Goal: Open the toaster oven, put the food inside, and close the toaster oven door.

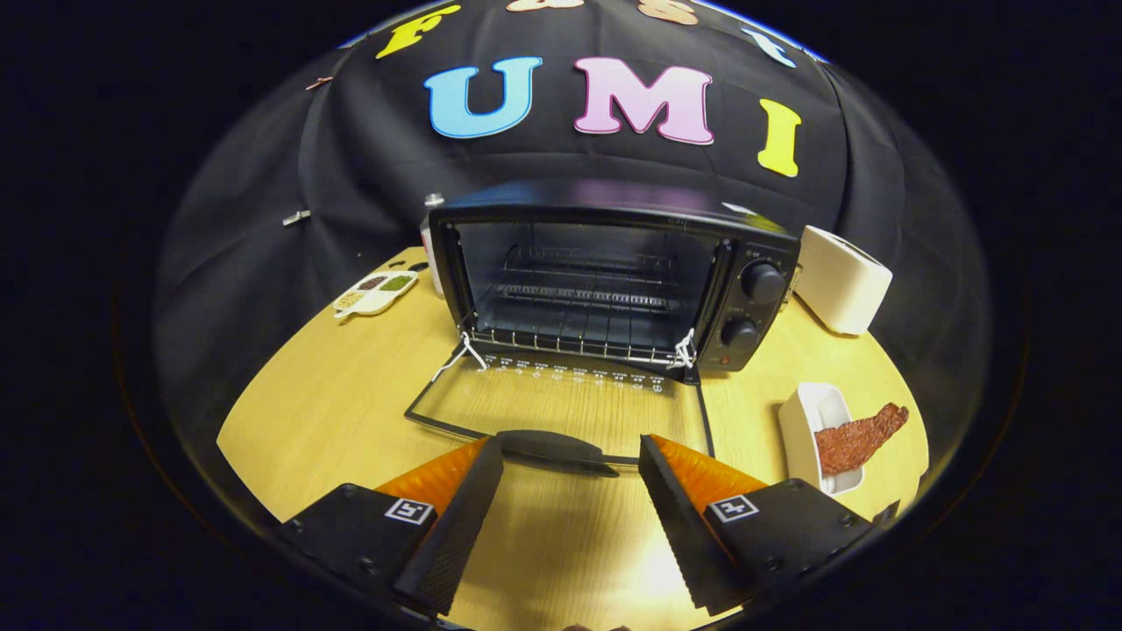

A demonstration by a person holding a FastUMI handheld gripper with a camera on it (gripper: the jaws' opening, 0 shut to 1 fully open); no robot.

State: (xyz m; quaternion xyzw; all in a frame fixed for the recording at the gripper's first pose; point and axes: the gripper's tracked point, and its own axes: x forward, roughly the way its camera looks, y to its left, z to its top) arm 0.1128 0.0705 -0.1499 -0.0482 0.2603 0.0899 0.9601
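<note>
On a pale wooden table (333,403) in a black-draped booth, the gripper (570,456) hovers with its 2 fingers spread wide and holding nothing. The handle (557,449) of the toaster oven door (561,399) sits between the fingertips, touched by neither as far as can be seen. The glass door lies folded flat on the table, and beyond it the toaster oven (605,280) stands open, its wire rack (583,298) bare. Step 1 of 3 appears done. The food (859,436), a reddish-brown strip, rests in a white dish (802,425) beside the right finger, yet to be loaded. A second white dish (375,294) and a white box (841,279) flank the oven.
</note>
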